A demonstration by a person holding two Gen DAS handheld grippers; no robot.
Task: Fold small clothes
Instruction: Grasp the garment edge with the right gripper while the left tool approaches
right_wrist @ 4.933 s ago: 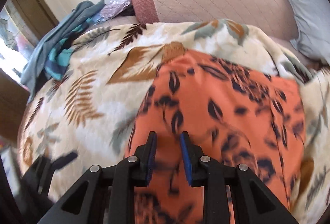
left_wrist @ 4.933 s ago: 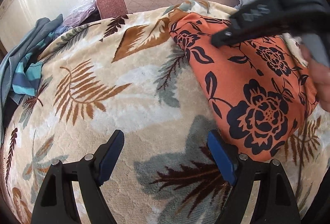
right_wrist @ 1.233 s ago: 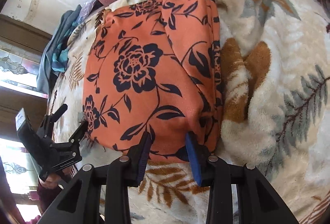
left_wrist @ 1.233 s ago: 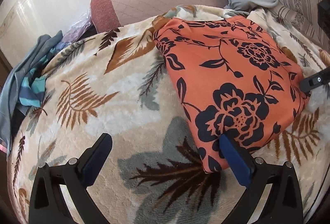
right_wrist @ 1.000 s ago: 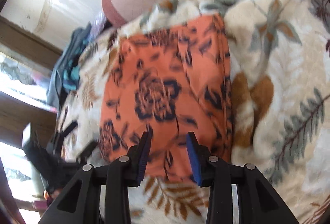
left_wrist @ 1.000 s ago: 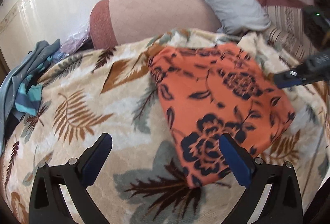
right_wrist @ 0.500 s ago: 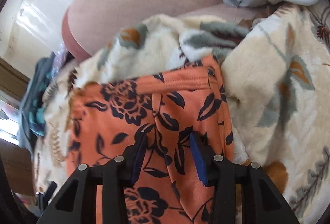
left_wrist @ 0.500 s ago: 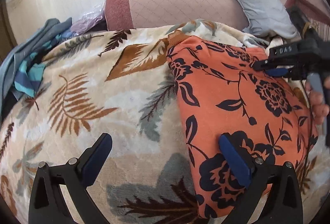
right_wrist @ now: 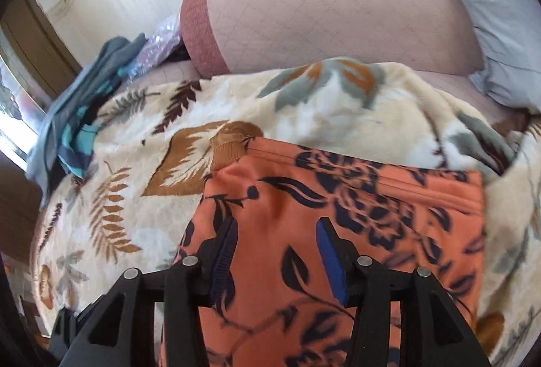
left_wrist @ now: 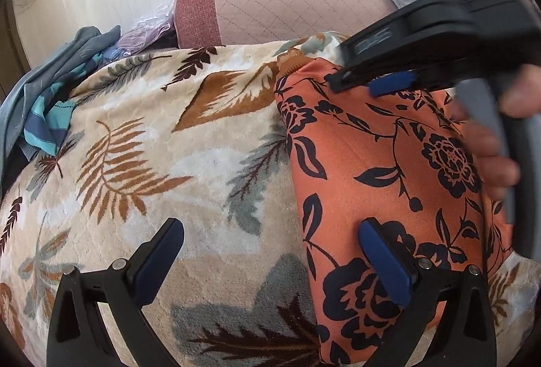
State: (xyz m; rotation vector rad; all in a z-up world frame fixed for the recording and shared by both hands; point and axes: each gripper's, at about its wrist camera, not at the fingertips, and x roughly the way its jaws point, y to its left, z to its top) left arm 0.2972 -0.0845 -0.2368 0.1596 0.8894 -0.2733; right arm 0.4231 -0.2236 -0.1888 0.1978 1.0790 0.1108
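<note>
The orange cloth with dark flowers lies flat on the soft leaf-print blanket, ready for folding. The left gripper has its fingers spread wide, holding nothing; the right gripper is opening its fingers over the cloth, not pinching it.

no readable text, labels or numbers

smooth orange cloth, plush blanket

Right wrist view: the orange floral-print folded garment is motion-blurred and runs off the lower edge, partly behind the black two-finger right gripper, whose jaws are opening. Left wrist view: the right gripper body and the person's hand are blurred, hiding the garment's far right part. The grey-and-teal clothing heap is cut by the left edge.
</note>
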